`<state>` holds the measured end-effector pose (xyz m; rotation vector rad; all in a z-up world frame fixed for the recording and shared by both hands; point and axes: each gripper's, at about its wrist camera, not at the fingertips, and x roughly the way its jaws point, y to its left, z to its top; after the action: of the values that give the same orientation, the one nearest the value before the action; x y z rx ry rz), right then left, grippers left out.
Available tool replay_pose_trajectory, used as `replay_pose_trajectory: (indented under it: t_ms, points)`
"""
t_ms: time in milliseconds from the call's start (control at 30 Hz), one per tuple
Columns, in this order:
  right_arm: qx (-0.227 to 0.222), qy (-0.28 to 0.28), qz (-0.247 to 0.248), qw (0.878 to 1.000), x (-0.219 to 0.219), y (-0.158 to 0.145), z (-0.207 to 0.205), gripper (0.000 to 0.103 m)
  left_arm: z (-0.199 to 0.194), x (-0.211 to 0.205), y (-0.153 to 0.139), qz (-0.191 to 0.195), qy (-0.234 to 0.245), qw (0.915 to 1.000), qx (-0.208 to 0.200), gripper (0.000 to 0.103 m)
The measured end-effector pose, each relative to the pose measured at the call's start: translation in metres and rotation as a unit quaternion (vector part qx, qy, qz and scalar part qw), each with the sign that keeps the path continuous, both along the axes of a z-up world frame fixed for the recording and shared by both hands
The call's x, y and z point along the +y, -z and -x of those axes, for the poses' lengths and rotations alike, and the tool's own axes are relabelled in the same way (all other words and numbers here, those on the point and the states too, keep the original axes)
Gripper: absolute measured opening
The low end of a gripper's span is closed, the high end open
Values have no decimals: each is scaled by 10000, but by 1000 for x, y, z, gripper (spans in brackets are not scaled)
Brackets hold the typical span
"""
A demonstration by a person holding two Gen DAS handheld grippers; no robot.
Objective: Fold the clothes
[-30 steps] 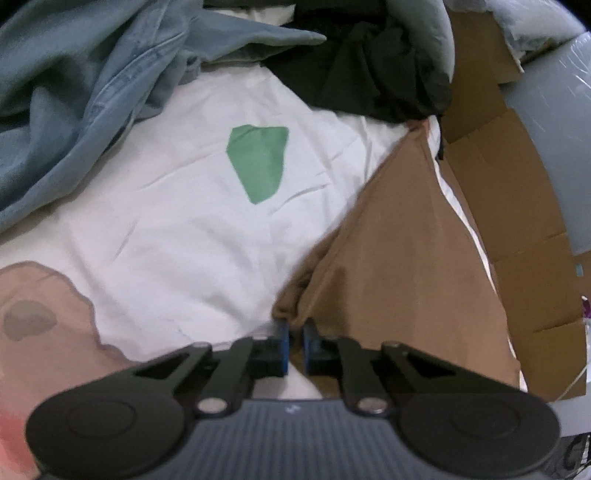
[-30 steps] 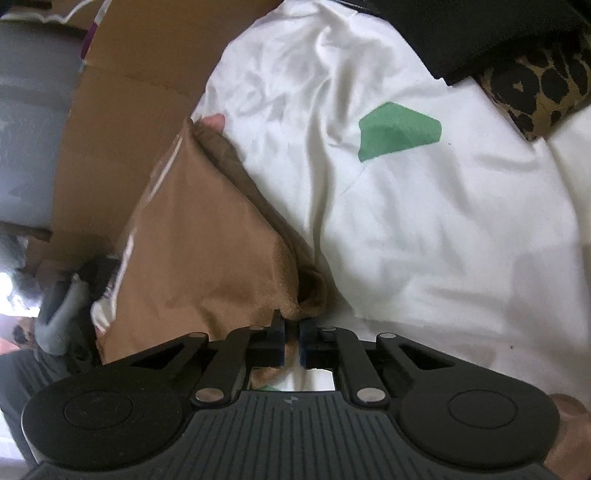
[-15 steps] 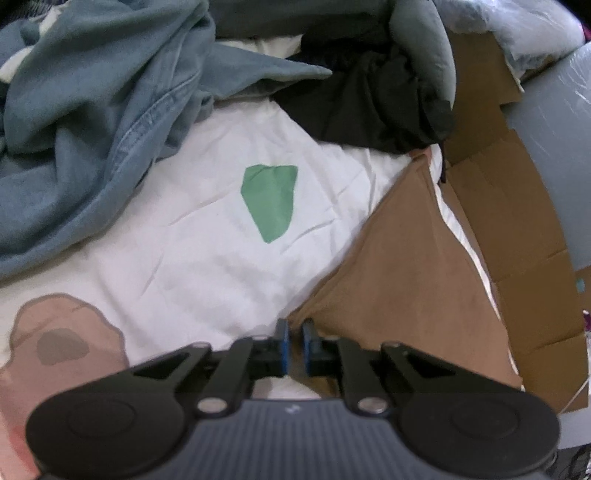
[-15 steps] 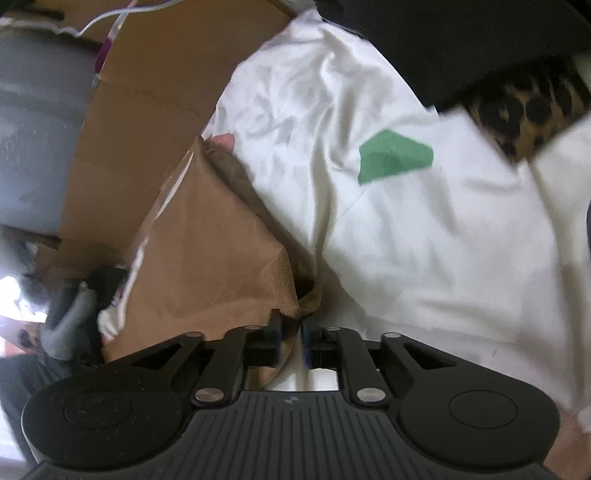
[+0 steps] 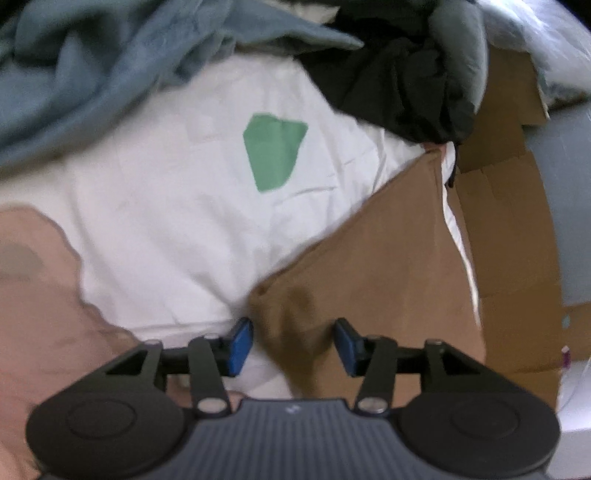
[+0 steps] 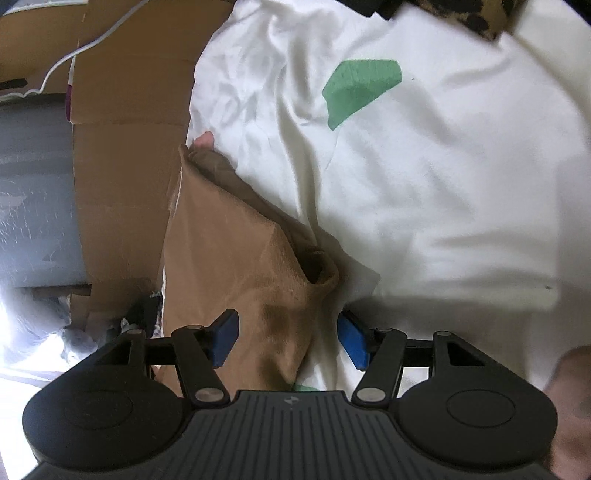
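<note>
On white sheet (image 5: 177,229) — brown garment (image 5: 388,258) folded, flat.

You are working in a home, most likely a bedroom: a white bedsheet (image 5: 177,229) with a green patch (image 5: 273,151) covers a soft bed. Beyond that patch, a blue-grey garment (image 5: 92,66) and a black garment (image 5: 399,85) lie in loose heaps. To the patch's right, a brown cloth (image 5: 388,258) lies flat near the bed's edge, and flattened cardboard (image 5: 509,206) sits past it. A leopard-print fabric (image 6: 480,18) shows above the patch in your right view.
</note>
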<state>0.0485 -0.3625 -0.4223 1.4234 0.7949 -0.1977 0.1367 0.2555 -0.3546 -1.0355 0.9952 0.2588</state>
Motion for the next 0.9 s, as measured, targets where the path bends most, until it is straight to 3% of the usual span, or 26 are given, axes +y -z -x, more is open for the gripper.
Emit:
replay_pose_trajectory:
  t_ms: [100, 233, 333, 367, 400, 433, 467, 500, 533, 633, 700, 767, 800, 833, 867, 900]
  points:
    - [-86, 21, -82, 9999, 1, 5, -6, 64, -3, -1, 7, 133, -159, 9998, -19, 51]
    - [-184, 15, -147, 9997, -1, 9, -16, 64, -9, -6, 9, 119, -226, 9996, -149, 63]
    - [-205, 21, -129, 9997, -5, 9, -23, 43, -14, -6, 7, 67, -286, 9993, -244, 63]
    - [-193, 5, -99, 9998, -7, 9, -25, 28, -14, -5, 7, 92, -308, 9991, -283, 61]
    - [-185, -23, -48, 9998, -9, 8, -26, 19, -15, -3, 7, 137, -330, 9988, -328, 57]
    - [-190, -60, 7, 9998, -11, 7, -28, 11, -15, -2, 8, 203, -345, 9985, -381, 46]
    - [-233, -100, 34, 9997, -12, 5, -28, 9, -14, 0, 9, 312, -342, 9979, -452, 28]
    - [-301, -138, 45, 9994, -13, 2, -29, 8, -13, 2, 10, 442, -338, 9971, -523, 20]
    - [-385, -178, 51, 9991, -13, -2, -29, 8, -11, 3, 11, 616, -328, 9958, -595, 13]
    - [-613, -193, -14, 9979, -15, -11, -26, 8, -11, 6, 11, 851, -199, 9934, -742, 13]
    - [-627, -163, -111, 9978, -15, -10, -25, 8, -14, 6, 15, 888, -208, 9938, -643, 21]
    - [-474, -155, -105, 9987, -14, -6, -27, 13, -13, 7, 19, 828, -332, 9948, -490, 39]
    - [-387, -157, -77, 9991, -13, -4, -28, 18, -14, 6, 21, 830, -367, 9948, -471, 42]
    - [-377, -176, -72, 9991, -12, -3, -29, 33, -14, 4, 23, 850, -351, 9946, -488, 47]
    - [-394, -199, -76, 9990, -11, -1, -30, 41, -16, 2, 23, 854, -278, 9947, -510, 55]
    - [-412, -222, -80, 9989, -10, 0, -31, 41, -18, 0, 23, 842, -193, 9949, -523, 58]
